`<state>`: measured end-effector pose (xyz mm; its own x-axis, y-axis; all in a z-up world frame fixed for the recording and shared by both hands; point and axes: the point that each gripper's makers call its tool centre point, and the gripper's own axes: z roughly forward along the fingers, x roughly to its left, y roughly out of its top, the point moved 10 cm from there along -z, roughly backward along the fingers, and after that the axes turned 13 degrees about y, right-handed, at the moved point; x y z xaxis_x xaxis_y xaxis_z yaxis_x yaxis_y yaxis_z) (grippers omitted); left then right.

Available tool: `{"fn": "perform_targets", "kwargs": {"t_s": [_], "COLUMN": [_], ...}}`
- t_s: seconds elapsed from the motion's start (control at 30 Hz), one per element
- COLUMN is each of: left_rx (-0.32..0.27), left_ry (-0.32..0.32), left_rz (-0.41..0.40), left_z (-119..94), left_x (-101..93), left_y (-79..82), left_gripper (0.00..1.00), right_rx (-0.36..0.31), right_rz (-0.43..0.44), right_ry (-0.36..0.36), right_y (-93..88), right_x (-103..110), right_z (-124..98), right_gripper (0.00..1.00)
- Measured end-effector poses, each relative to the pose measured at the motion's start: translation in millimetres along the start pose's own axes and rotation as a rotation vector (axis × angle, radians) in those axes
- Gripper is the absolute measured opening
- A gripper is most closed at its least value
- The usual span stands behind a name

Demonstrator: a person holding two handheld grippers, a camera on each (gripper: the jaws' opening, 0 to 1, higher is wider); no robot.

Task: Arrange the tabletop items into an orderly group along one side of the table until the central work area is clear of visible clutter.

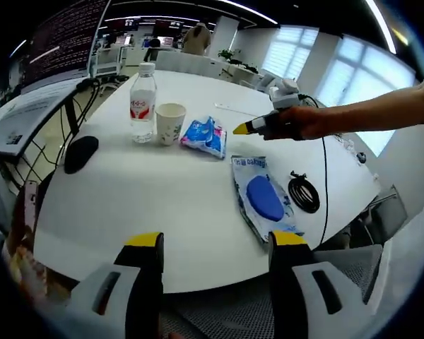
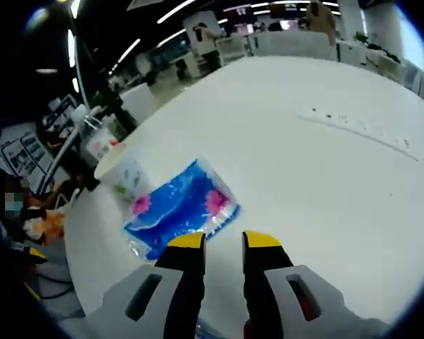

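At the near edge of the white table (image 1: 127,205), the left gripper (image 1: 215,240) hangs with its jaws spread wide and nothing between them. Just beyond lies a clear packet with a blue pad (image 1: 263,198), a black cable coil (image 1: 304,194) beside it. Farther on, the right gripper (image 2: 222,241), jaws slightly apart and holding nothing, hovers just short of the blue tissue pack (image 2: 184,208). Behind the pack stand a paper cup (image 1: 170,123) and a water bottle (image 1: 143,104), close together.
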<state>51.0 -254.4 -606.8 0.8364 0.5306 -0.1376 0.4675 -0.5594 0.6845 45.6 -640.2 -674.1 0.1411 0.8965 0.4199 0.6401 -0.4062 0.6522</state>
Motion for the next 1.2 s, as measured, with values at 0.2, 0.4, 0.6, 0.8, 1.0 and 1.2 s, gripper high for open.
{"fn": "perform_targets", "kwargs": {"t_s": [0.2,0.4,0.6,0.8,1.0,1.2], "left_rx": [-0.006,0.002,0.015,0.019,0.001,0.001], "left_ry": [-0.003,-0.006,-0.001,0.005,0.007,0.002], "left_rz": [0.0,0.015,0.019,0.018,0.011,0.017], "left_z": [-2.3,-4.9,-9.2,-10.8,-10.9,-10.1], "left_x": [-4.3,-5.6,-5.2,-5.0,-6.6,-10.5], "left_y": [2.8,0.3,-4.0,-2.7,6.1,6.5], "left_gripper": [0.6,0.6,0.6,0.6,0.59,0.59], "right_rx": [0.044,0.069,0.117,0.12,0.123,0.123], "right_rz": [-0.107,-0.118,-0.265,-0.287,-0.276,-0.272], "right_ry": [-0.01,-0.026,-0.021,-0.001,0.005,0.008], "right_y": [8.7,14.9,26.8,34.3,30.8,22.4], "right_x": [-1.1,-0.8,4.8,7.6,8.0,8.4], "right_z": [16.7,24.7,29.6,36.5,39.5,33.1], "right_gripper": [0.2,0.2,0.19,0.14,0.06,0.02]}}
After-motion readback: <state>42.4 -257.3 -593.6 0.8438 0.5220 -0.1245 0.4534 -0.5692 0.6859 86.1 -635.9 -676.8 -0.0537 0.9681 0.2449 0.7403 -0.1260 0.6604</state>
